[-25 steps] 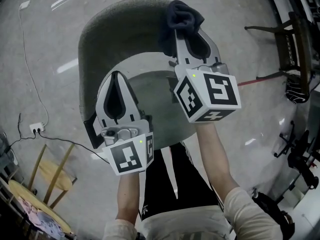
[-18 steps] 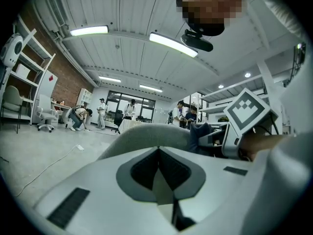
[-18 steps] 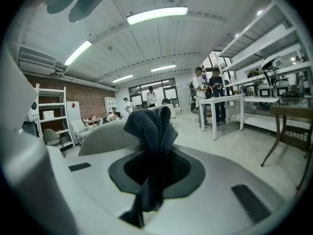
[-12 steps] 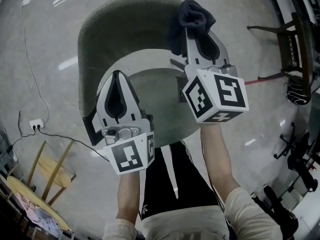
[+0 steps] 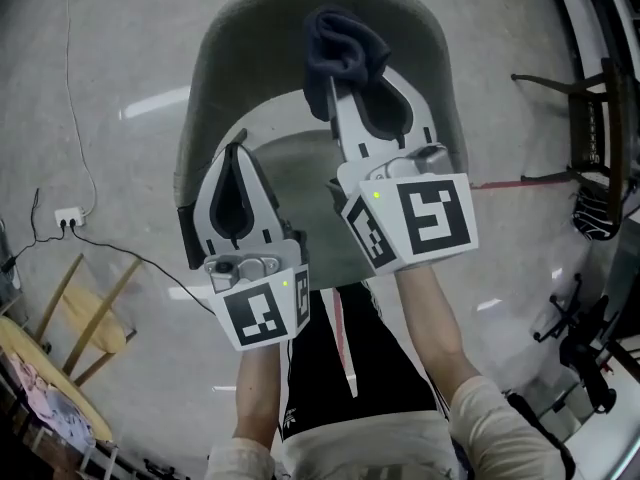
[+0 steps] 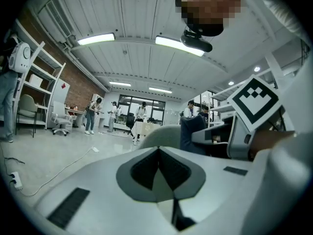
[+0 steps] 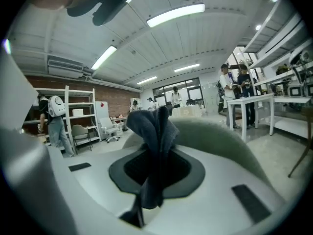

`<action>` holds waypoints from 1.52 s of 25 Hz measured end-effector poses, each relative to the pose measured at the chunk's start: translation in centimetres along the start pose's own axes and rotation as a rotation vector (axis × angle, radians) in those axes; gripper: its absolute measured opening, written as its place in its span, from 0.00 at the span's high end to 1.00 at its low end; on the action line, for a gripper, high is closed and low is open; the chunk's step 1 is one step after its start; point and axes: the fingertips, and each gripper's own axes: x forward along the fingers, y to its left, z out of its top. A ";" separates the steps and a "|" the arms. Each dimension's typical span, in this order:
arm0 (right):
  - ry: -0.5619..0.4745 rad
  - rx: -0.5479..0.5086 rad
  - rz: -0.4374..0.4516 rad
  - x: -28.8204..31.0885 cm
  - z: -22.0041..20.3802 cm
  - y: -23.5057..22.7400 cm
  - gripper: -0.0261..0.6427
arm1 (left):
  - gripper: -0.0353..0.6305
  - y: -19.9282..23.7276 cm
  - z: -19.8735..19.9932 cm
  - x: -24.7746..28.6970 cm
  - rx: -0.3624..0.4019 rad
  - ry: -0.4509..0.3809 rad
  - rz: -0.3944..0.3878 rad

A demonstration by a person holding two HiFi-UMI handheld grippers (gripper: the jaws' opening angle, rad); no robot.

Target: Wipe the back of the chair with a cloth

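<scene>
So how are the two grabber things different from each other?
The right gripper is pinching a dark cloth, while the left gripper is shut with nothing in it. The right gripper reaches farther forward, up by the top of the chair back. The left gripper sits lower in the head view, by the chair's left side. Both are white, and both have their jaws together.

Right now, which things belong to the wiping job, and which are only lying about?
For the job:
- dark cloth, clamped in the right gripper
- grey chair back

Not in use:
- white power strip
- wooden stool
- dark chair at far right
- left gripper, shut and empty
</scene>
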 end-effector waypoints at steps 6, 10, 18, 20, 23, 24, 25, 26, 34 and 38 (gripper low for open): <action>0.060 -0.019 0.215 2.1 -3.7 7.9 0.87 | 0.92 4.3 -0.4 -2.2 0.003 -0.003 0.123; 0.102 -0.030 0.301 3.1 -6.6 11.7 0.87 | 0.92 7.1 -1.1 -3.8 0.000 0.002 0.190; 0.141 -0.041 0.405 4.4 -9.4 16.6 0.87 | 0.92 10.9 -2.5 -5.8 0.005 0.025 0.286; 0.143 -0.043 0.408 4.9 -9.7 16.9 0.87 | 0.92 11.2 -2.6 -5.7 0.007 0.029 0.293; 0.147 -0.035 0.396 5.6 -9.9 16.6 0.87 | 0.92 11.4 -2.6 -5.5 0.010 0.033 0.292; 0.150 -0.031 0.390 5.7 -10.0 16.3 0.87 | 0.92 11.3 -2.7 -5.3 0.011 0.034 0.290; 0.152 -0.028 0.382 5.9 -10.0 16.1 0.87 | 0.92 11.2 -2.7 -5.2 0.012 0.035 0.287; 0.154 -0.024 0.371 6.0 -10.1 15.7 0.87 | 0.92 11.0 -2.7 -5.0 0.012 0.037 0.284; 0.144 0.011 0.305 7.0 -9.9 11.9 0.87 | 0.92 8.5 -3.9 -2.9 -0.008 0.060 0.228; 0.143 0.023 0.249 7.4 -9.7 9.3 0.87 | 0.92 7.6 -4.5 -2.1 -0.012 0.073 0.210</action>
